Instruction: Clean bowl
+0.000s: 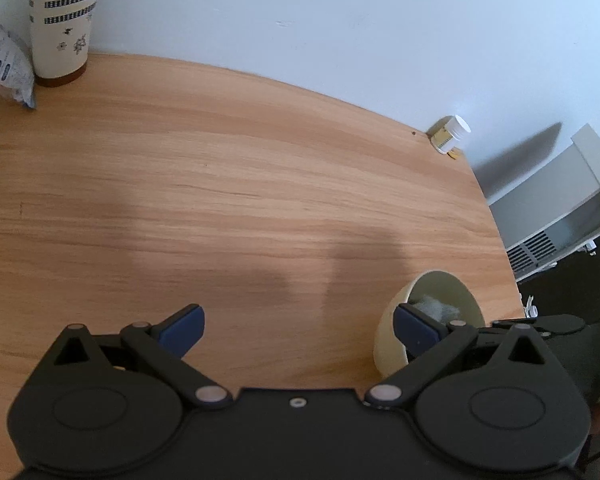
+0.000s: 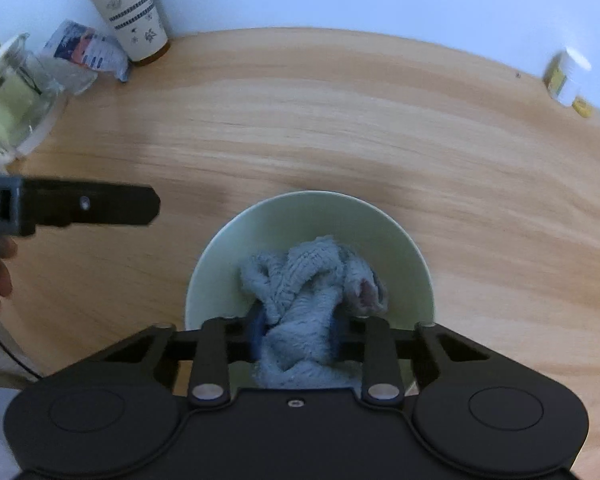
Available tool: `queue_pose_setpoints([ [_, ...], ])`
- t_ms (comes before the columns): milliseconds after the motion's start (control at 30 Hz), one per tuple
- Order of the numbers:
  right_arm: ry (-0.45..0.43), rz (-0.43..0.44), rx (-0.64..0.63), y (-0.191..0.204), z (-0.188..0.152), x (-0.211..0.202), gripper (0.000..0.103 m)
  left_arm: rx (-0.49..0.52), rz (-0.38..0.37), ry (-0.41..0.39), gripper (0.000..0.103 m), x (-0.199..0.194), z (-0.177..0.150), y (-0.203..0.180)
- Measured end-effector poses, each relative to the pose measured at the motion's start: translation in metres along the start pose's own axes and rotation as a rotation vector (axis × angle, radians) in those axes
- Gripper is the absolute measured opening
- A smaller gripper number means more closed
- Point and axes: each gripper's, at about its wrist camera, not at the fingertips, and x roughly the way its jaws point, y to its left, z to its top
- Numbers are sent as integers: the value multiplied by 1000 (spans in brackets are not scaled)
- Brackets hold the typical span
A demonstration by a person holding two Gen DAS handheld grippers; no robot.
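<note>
right gripper (image 2: 296, 336) is clamped on a bunched grey-blue cloth (image 2: 308, 280), which hangs down into the pale bowl (image 2: 412, 264) on the wooden table (image 2: 340, 128). left gripper (image 1: 298, 328) is spread wide with nothing in it, just beside the bowl's rim. looks like wiping is only getting going, and the bowl isn't steadied yet. can't tell if the cloth touches the bottom, or how dirty the bowl is: the cloth hides most of the inside.

A patterned tumbler (image 2: 130, 12) and packet (image 2: 88, 50) are seen by the wall; a jar (image 2: 10, 96) nearby; a white-capped bottle (image 1: 452, 134) opposite.
</note>
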Motion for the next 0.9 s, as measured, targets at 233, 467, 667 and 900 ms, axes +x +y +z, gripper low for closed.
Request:
queue_pose_setpoints([
  [233, -69, 55, 11, -13, 9, -32, 27, 17, -16, 11, 102, -5, -1, -6],
  [467, -72, 122, -115, -18, 23, -31, 27, 100, -4, 22, 102, -4, -15, -32],
  [667, -22, 217, -246, -18, 28, -11, 27, 169, -3, 11, 87, 3, -27, -63],
  [900, -25, 326, -271, -31, 29, -8, 27, 194, 40, 96, 43, 27, -33, -80],
])
